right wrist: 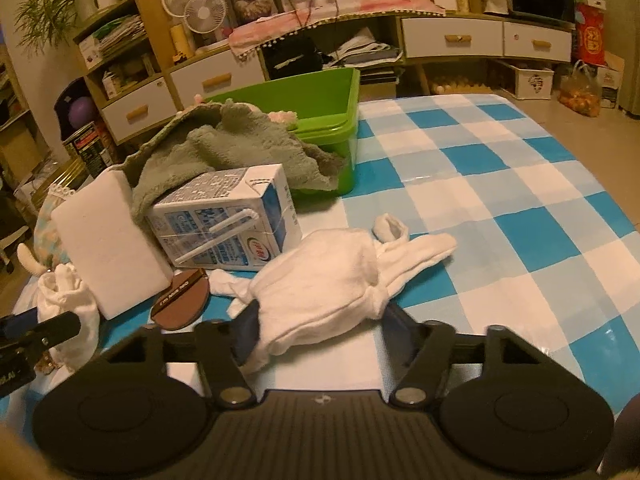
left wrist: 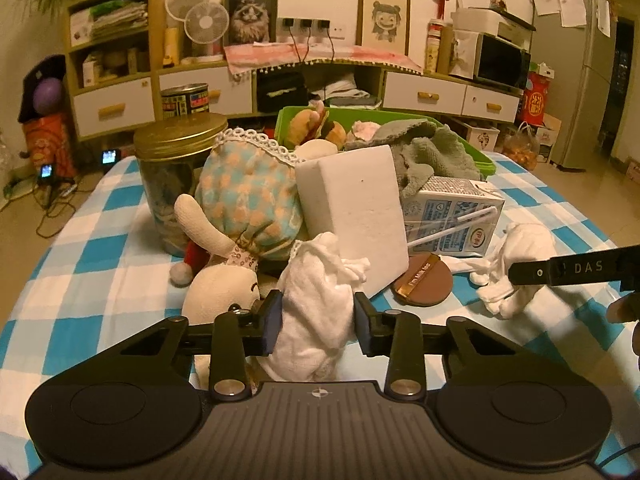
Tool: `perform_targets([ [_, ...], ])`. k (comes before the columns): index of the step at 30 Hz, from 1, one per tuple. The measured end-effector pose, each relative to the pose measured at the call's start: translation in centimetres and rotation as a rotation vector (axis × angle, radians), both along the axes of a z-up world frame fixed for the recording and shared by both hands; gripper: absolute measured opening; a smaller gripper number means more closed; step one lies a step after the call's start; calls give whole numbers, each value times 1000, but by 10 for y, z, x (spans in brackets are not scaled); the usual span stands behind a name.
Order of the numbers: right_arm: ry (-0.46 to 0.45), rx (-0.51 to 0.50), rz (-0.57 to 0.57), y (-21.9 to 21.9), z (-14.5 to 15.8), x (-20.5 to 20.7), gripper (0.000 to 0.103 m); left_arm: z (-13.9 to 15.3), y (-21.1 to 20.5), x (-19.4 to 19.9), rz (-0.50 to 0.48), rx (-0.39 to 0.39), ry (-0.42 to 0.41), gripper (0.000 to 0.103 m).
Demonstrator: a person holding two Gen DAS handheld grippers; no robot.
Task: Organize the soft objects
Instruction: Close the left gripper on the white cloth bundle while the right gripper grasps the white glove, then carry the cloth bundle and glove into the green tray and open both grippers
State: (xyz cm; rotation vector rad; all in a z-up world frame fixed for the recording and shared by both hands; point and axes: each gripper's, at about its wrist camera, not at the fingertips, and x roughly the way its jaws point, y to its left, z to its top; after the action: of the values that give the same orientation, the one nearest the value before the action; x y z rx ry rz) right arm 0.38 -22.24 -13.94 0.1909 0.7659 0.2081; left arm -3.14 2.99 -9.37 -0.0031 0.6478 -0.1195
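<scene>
My left gripper (left wrist: 316, 320) is shut on a white glove (left wrist: 316, 320), bunched between its pads, just in front of a plush rabbit in a checked dress (left wrist: 248, 204). My right gripper (right wrist: 320, 320) has its jaws around a second white glove (right wrist: 320, 280) lying on the checked cloth; the left pad touches it and the right one stands near its edge. A green bin (right wrist: 320, 120) at the back holds plush toys (left wrist: 316, 124), and a grey-green towel (right wrist: 224, 148) hangs over its rim. A white foam block (left wrist: 352, 216) leans between the rabbit and a milk carton (right wrist: 232, 220).
A glass jar with a gold lid (left wrist: 176, 176) stands at the left. A brown round puff (left wrist: 424, 284) lies under the foam block. The blue-and-white checked table (right wrist: 520, 200) stretches to the right. Cabinets and shelves stand beyond the table's far edge.
</scene>
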Motion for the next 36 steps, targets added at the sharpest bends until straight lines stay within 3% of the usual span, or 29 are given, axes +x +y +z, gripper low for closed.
perform_targets([
  [11,41,72,12,-13,6,3,2,14,10,4,32,-113,82,26],
  [23,126,180,-81,-41,22,10,0,49,18,1,64,-204,75,25],
  [36,136,269,-217,-78,47,25,0,77,38,8,151,-327,119,24],
])
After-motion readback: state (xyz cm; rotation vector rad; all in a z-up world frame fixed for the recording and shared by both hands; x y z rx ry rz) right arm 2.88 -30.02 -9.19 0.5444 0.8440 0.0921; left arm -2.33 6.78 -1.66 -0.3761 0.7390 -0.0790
